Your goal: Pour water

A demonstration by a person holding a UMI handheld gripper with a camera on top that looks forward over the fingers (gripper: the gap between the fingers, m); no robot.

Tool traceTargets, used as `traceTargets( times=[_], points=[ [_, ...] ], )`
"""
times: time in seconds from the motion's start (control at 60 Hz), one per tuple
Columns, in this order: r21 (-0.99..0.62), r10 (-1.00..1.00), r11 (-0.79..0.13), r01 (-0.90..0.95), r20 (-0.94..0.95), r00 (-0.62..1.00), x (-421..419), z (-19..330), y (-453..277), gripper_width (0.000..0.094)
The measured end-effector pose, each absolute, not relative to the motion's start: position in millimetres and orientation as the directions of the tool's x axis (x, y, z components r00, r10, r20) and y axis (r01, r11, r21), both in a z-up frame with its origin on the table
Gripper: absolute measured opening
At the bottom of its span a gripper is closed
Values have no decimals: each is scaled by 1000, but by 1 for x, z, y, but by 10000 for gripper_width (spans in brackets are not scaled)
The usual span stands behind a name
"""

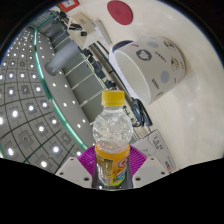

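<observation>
A clear plastic bottle (111,140) with a yellow cap and a yellow label stands upright between my fingers. My gripper (112,165) is shut on the bottle, with the magenta pads (88,158) pressing its labelled lower part from both sides. The bottle is lifted off the surface. Beyond and to the right of the cap, a white paper cup (150,66) with dark round patterns appears tilted, its open mouth facing left and down.
To the left, a white tiled floor (25,105) with small dark dots stretches away. A glass-edged surface (45,70) curves along the left. Grey furniture or machinery (90,60) sits in the background behind the cup.
</observation>
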State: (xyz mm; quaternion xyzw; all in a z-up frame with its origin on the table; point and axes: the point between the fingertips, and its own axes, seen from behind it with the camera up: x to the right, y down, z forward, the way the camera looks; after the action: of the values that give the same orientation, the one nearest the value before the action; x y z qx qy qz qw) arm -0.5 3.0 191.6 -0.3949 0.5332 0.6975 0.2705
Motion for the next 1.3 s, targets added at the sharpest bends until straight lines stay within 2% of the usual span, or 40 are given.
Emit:
traceTargets(
  times=[0.033,0.05,0.15,0.2,0.217,0.267,0.317,0.35,0.367,0.433,0.5,0.55,0.667,0.767,0.883,0.95,0.967,1.083,1.2,1.267,1.3],
  points=[
    [546,-61,-289,-786,-830,-554,-1,191,-11,402],
    [541,-68,-286,-791,-835,-546,0,183,8,402],
    [524,-96,-308,-794,-847,-523,-5,180,5,402],
    [483,-106,-335,-809,-873,-477,-14,187,-22,399],
    [452,-107,-342,-824,-890,-444,-14,183,0,402],
    [360,-101,-371,-856,-932,-348,-21,190,0,401],
    [235,-79,-399,-886,-972,-222,-22,199,1,400],
    [134,-55,-417,-899,-991,-122,-16,209,-25,403],
    [68,-40,-421,-904,-998,-56,-12,204,-5,403],
    [-193,33,-414,-890,-980,197,9,219,1,403],
    [-436,104,-373,-819,-897,430,33,247,-13,404],
    [-593,141,-324,-737,-800,583,59,250,5,404],
    [-824,163,-217,-523,-559,813,112,268,7,403],
    [-929,98,-175,-326,-346,933,169,247,12,400],
    [-966,16,-213,-149,-156,988,223,197,17,401],
    [-960,-12,-260,-101,-101,995,242,166,15,402],
    [-960,-15,-265,-90,-89,996,250,147,24,401],
    [-942,-29,-325,-86,-81,996,264,102,22,401],
    [-932,-37,-357,-68,-59,998,271,71,16,403],
    [-941,-30,-334,-51,-43,999,272,69,13,404],
    [-948,-29,-314,-49,-41,999,269,81,5,406]
  ],
)
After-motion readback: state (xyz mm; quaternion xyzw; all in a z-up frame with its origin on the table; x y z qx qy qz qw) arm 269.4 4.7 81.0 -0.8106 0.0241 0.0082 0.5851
